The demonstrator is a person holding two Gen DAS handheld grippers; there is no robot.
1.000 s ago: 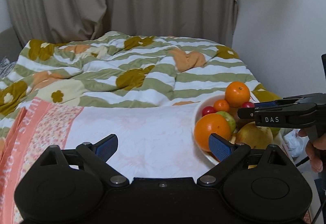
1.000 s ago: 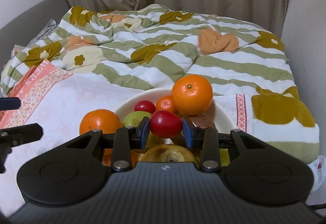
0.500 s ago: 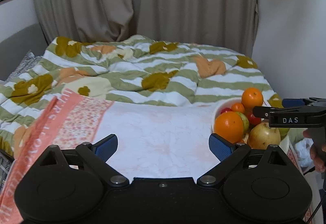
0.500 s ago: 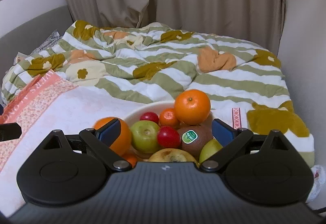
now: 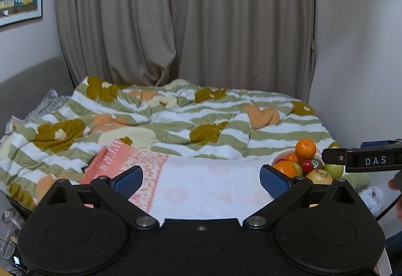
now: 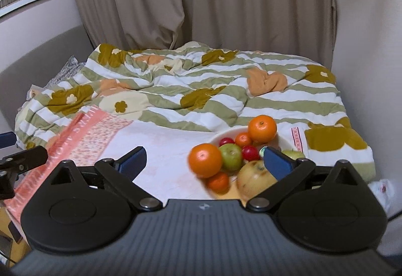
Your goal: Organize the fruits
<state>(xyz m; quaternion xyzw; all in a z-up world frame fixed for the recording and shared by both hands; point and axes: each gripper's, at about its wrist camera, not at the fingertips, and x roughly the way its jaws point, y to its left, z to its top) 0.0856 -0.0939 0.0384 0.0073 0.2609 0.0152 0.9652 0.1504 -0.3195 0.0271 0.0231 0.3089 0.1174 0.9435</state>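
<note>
Hovering above a white bowl (image 6: 282, 141) of fruit (image 6: 230, 155) on the bed's towel (image 6: 160, 150), the right gripper (image 6: 203, 159) stood wide apart, empty; the left gripper (image 5: 201, 176), opening (nothing between), faced bare towel. Placing looked finished; next, probably, finding any stray fruit.

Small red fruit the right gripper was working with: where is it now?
In the white bowl, right-wrist view, right of centre: the small red fruit sits between the green apple and the right finger.
</note>
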